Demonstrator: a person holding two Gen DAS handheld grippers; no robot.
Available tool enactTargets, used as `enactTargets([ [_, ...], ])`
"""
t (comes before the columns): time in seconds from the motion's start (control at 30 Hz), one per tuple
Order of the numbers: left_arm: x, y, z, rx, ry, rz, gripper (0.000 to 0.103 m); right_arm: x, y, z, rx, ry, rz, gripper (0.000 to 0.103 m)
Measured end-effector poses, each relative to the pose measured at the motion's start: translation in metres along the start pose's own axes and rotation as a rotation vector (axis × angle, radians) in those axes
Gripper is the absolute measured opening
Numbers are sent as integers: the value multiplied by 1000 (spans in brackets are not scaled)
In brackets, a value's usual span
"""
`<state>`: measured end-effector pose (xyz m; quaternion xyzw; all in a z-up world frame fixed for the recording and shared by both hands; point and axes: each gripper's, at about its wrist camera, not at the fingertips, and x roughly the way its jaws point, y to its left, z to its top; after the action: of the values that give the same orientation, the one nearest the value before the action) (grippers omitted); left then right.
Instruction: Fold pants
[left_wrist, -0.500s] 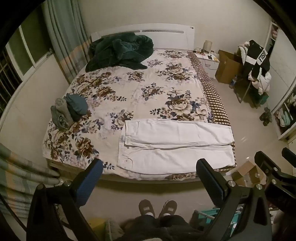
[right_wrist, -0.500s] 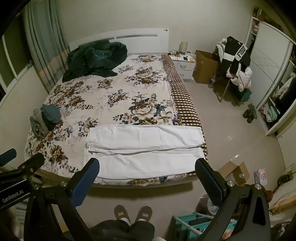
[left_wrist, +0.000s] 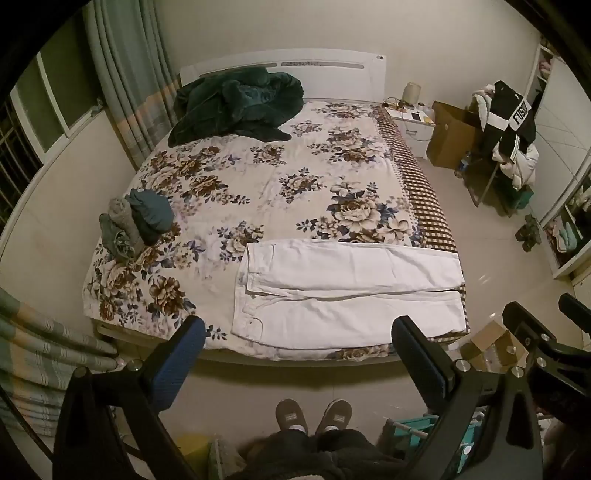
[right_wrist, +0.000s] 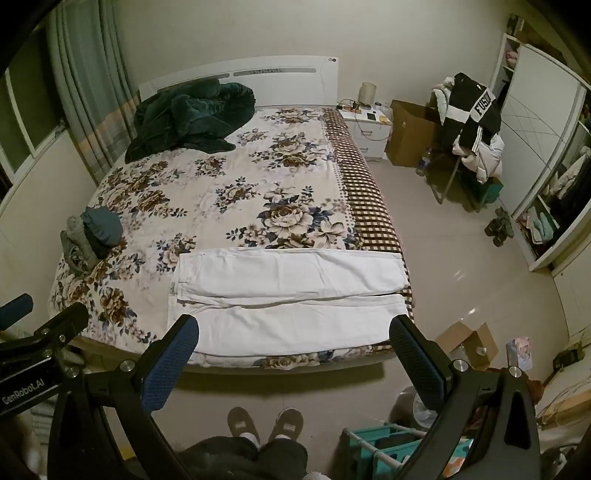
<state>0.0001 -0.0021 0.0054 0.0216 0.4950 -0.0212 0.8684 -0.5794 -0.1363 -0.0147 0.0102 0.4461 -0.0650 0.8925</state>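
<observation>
Two grippers, the left gripper (left_wrist: 299, 354) and right gripper (right_wrist: 293, 350), hang wide apart above the floor, holding nothing. White pants (left_wrist: 347, 295) lie flat on the flowery bed (left_wrist: 258, 184).

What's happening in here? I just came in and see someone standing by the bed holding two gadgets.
A person in slippers stands at the foot of the bed with a gripper in each hand, about to fold the white pants lying flat near the bed's edge. Both the left gripper and the right gripper are wide open, held above the floor, touching nothing. Some folded clothes sit to the left.
</observation>
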Motion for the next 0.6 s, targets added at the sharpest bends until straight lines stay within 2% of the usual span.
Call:
enactTargets([
  [0.6,-5,-4,10,1,-4,1,103,-4,1,-1,2,6,1,103],
])
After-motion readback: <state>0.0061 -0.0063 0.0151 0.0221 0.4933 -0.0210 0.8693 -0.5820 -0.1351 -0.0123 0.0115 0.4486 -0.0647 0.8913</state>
